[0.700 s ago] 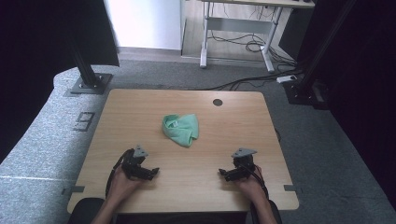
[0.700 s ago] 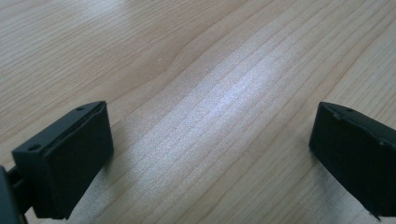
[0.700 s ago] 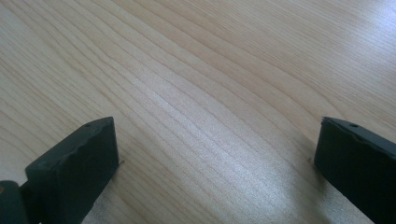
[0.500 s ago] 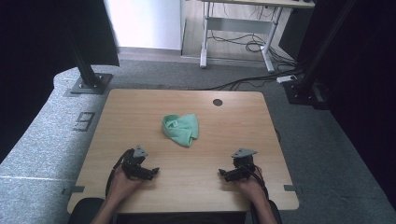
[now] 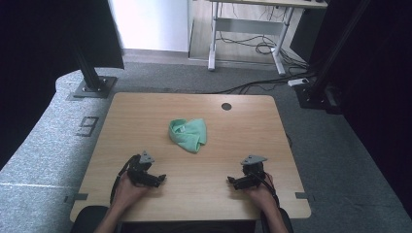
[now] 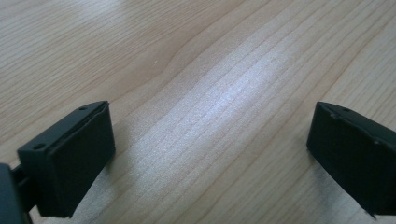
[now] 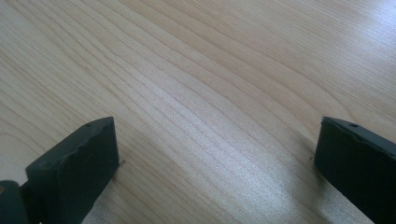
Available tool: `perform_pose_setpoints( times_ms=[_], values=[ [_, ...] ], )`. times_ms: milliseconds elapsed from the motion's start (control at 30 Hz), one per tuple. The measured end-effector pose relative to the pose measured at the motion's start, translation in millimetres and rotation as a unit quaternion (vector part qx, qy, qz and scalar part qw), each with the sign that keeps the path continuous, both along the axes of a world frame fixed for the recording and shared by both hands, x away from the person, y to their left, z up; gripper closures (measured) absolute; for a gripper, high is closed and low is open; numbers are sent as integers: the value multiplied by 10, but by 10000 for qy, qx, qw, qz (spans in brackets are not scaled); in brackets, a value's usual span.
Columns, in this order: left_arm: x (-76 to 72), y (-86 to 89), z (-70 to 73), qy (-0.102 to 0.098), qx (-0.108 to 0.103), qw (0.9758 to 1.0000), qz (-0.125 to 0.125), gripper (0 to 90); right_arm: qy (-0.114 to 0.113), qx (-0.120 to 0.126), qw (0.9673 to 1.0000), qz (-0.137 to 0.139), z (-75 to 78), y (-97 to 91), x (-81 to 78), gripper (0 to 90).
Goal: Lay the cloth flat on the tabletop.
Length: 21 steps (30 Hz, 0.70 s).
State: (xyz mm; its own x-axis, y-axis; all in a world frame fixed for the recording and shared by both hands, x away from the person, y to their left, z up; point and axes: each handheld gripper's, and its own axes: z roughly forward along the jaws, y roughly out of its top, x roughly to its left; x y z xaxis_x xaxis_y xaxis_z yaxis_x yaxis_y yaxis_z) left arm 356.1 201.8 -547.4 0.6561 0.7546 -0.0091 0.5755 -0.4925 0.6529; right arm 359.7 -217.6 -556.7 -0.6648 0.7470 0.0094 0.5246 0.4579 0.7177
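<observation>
Wood-grain bench (image 5: 145, 116) bare but for crumpled green cloth (image 5: 188, 134) mid-surface; my left claw (image 5: 154, 179) and right claw (image 5: 238, 182) rest near edge, both spread wide, empty; I judge the reach toward the cloth comes next.

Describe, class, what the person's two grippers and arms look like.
Each hand-held gripper, left gripper and right gripper, is black with two blocky black jaws, a grey three-cornered plate on top and a dark trailing cable. The forearms show no sleeves.
</observation>
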Motion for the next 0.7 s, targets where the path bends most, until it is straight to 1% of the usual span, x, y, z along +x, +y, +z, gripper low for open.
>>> perform_pose_setpoints(
  times_ms=[167, 267, 333, 367, 433, 533, 700],
  values=[
    [-6, -10, 24, 45, 15, 10000, -12, 50, 1, -5, 10000, -17, 1, 1, -9, 0],
    [7, 1, 40, 86, -58, 9999, -20, 62, 0, -3, 10000, -29, 1, 2, -11, 0],
    [19, 10, 61, 89, -162, 9998, -25, 72, -6, -3, 10000, -35, 0, 2, -13, 0],
    [25, 10, 74, 86, -212, 9997, -30, 84, -6, -5, 10000, -44, 0, 3, -14, 0],
    [43, 5, 106, 53, -247, 9997, -50, 84, -6, -5, 10000, -48, 0, 3, -15, 0],
    [73, -22, 150, -13, -239, 9997, -108, 85, -2, -3, 10000, -67, 0, 6, -18, 0],
    [114, -72, 193, -41, -253, 9995, -199, 104, -7, -5, 9999, -100, 0, 10, -22, 0]
  ],
)
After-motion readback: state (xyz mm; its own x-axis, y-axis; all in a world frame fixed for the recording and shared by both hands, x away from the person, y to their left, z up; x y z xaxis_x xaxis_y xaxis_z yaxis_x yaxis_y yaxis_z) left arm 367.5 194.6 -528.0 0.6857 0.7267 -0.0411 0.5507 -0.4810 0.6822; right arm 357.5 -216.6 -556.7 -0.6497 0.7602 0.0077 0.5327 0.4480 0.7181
